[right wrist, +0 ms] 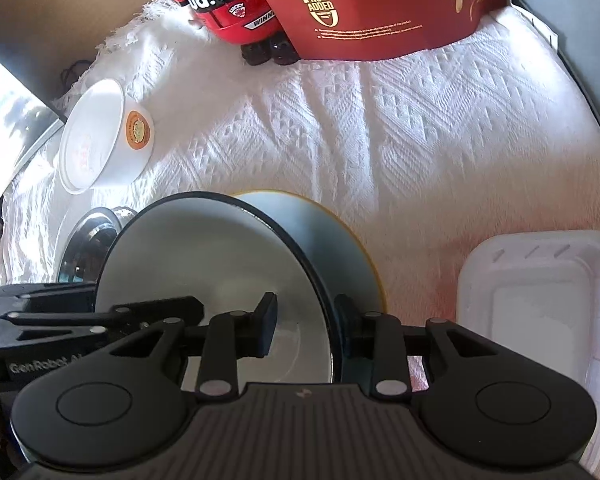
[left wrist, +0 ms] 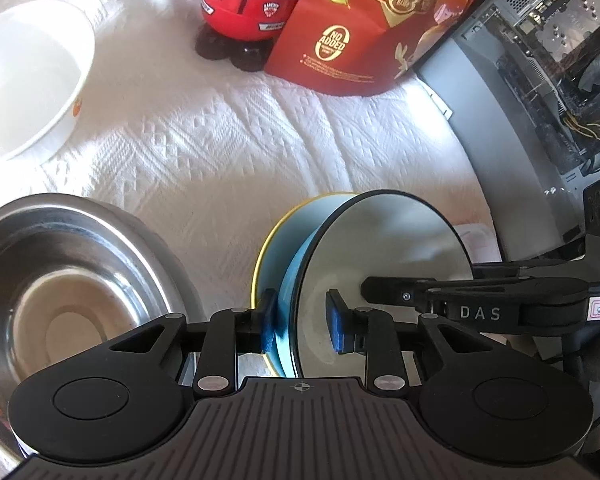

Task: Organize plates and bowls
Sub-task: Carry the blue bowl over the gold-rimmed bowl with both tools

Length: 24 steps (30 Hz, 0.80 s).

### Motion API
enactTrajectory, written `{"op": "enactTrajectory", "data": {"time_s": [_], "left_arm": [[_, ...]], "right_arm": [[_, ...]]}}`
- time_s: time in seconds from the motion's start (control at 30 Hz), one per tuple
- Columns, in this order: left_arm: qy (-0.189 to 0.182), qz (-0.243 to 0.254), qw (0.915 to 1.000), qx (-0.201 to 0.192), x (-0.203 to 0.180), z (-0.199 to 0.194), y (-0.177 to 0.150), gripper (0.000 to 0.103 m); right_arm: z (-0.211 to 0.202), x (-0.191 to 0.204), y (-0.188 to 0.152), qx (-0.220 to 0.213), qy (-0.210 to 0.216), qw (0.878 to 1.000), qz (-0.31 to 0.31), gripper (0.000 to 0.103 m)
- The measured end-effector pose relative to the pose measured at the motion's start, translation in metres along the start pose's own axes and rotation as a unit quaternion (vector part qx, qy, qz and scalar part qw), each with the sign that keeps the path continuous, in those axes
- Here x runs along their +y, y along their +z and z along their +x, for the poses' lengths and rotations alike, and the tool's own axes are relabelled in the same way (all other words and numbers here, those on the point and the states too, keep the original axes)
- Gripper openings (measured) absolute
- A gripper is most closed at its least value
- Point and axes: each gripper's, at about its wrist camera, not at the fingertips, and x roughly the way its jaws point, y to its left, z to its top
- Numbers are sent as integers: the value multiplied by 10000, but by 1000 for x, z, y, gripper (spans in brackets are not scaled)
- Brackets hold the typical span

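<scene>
A blue bowl (left wrist: 380,248) with a dark rim and pale inside is tilted over a light blue, yellow-rimmed plate (left wrist: 276,240) on the white cloth. My left gripper (left wrist: 303,322) is shut on the bowl's near wall, with one blue pad outside and one inside. In the right wrist view the same bowl (right wrist: 204,256) is held at its other side by my right gripper (right wrist: 306,326), also shut on the wall, and the plate (right wrist: 340,240) lies behind it. The right gripper's black fingers (left wrist: 420,294) reach into the bowl in the left wrist view.
A steel bowl (left wrist: 60,280) stands left of the plate and a white bowl (left wrist: 28,80) farther back left. At the back are a red snack bag (left wrist: 360,40) and a red figure (left wrist: 248,0). An open computer case (left wrist: 540,60) is on the right. A white plastic tray (right wrist: 540,300) lies right of the plate.
</scene>
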Motion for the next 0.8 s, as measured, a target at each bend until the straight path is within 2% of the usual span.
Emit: {"op": "enactTrajectory", "data": {"time_s": [0.27, 0.57, 0.8], "left_arm": [[87, 115, 9999, -74, -3, -5, -2, 28], [175, 245, 9994, -179, -4, -14, -5, 28], [121, 161, 9996, -216, 1, -21, -8, 27]], "right_arm": [[-9, 4, 1, -123, -173, 9993, -312, 30], [-21, 4, -6, -264, -242, 9989, -289, 30], [-31, 7, -13, -456, -386, 9976, -347, 30]]}}
